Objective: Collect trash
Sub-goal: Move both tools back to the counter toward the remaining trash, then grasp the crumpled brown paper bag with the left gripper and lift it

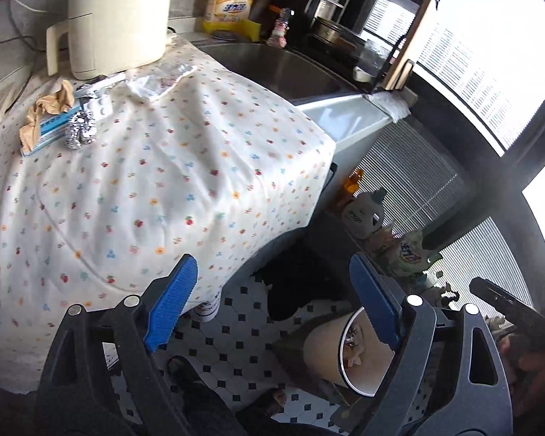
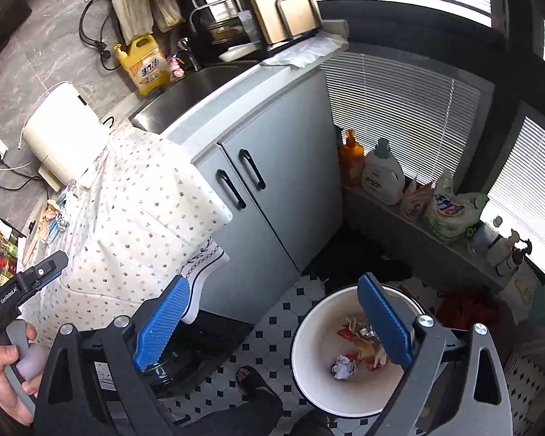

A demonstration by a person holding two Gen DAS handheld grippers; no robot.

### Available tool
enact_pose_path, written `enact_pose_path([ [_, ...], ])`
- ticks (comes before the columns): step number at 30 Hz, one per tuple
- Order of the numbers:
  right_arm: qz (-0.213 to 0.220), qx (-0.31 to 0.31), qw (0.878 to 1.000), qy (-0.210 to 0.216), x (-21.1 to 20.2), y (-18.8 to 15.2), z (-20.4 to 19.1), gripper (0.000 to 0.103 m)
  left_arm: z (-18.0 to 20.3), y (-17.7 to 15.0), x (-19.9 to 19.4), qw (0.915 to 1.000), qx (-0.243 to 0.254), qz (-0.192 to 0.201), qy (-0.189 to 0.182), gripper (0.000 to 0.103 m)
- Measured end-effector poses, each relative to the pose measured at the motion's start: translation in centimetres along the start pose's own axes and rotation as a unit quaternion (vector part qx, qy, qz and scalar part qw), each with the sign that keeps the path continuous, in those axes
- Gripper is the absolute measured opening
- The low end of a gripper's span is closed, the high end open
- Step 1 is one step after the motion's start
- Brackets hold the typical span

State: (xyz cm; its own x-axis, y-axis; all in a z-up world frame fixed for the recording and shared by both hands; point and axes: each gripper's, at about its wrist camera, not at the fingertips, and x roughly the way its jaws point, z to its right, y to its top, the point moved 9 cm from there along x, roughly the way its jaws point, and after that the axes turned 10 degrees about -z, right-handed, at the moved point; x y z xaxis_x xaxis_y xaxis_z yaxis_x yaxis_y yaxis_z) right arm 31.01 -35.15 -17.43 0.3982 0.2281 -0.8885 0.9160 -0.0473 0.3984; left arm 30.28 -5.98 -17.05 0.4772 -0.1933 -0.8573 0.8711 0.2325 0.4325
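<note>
On the floral cloth [image 1: 163, 181] lie a crumpled foil ball [image 1: 80, 129], a blue-and-white packet [image 1: 45, 134], crumpled brown paper [image 1: 51, 103], a pill blister [image 1: 98, 104] and clear plastic wrap [image 1: 163, 78]. My left gripper [image 1: 276, 309] is open and empty, over the cloth's near corner. My right gripper [image 2: 272, 327] is open and empty above the white trash bin [image 2: 309, 345], which holds a crumpled paper ball [image 2: 343, 367] and wrappers [image 2: 363, 341]. The bin also shows in the left wrist view [image 1: 327, 356]. The same trash pile shows small in the right wrist view [image 2: 56, 218].
A cream kettle [image 1: 116, 18] stands behind the trash. A steel sink [image 1: 272, 69], a yellow detergent jug [image 1: 230, 0] and a dish rack [image 1: 363, 18] lie beyond. Grey cabinet doors [image 2: 269, 189] stand below. Bottles [image 2: 381, 174] line the window ledge. The floor is tiled [image 2: 272, 327].
</note>
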Motion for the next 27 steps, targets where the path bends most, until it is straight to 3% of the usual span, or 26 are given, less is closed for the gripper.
enact_pose_path([
  [8, 0.001, -0.039, 0.999, 0.012, 2.5, 3.0, -8.9, 0.095, -10.3, 3.2, -3.1, 0.9964, -0.066, 0.044, 0.030, 0.085],
  [17, 0.001, -0.079, 0.997, 0.007, 5.0, 4.8, -18.3, 0.095, -19.7, 6.5, -4.9, 0.9870, -0.129, 0.090, 0.031, 0.085],
  [21, -0.002, -0.090, 0.996, 0.005, 6.5, 5.2, -22.2, 0.095, -23.7, 8.1, -5.0, 0.9824, -0.154, 0.101, 0.026, 0.077],
  [27, 0.000, -0.095, 0.995, -0.008, 8.3, 6.1, -27.5, 0.095, -26.9, 10.5, -3.7, 0.9846, -0.146, 0.095, 0.006, 0.068],
])
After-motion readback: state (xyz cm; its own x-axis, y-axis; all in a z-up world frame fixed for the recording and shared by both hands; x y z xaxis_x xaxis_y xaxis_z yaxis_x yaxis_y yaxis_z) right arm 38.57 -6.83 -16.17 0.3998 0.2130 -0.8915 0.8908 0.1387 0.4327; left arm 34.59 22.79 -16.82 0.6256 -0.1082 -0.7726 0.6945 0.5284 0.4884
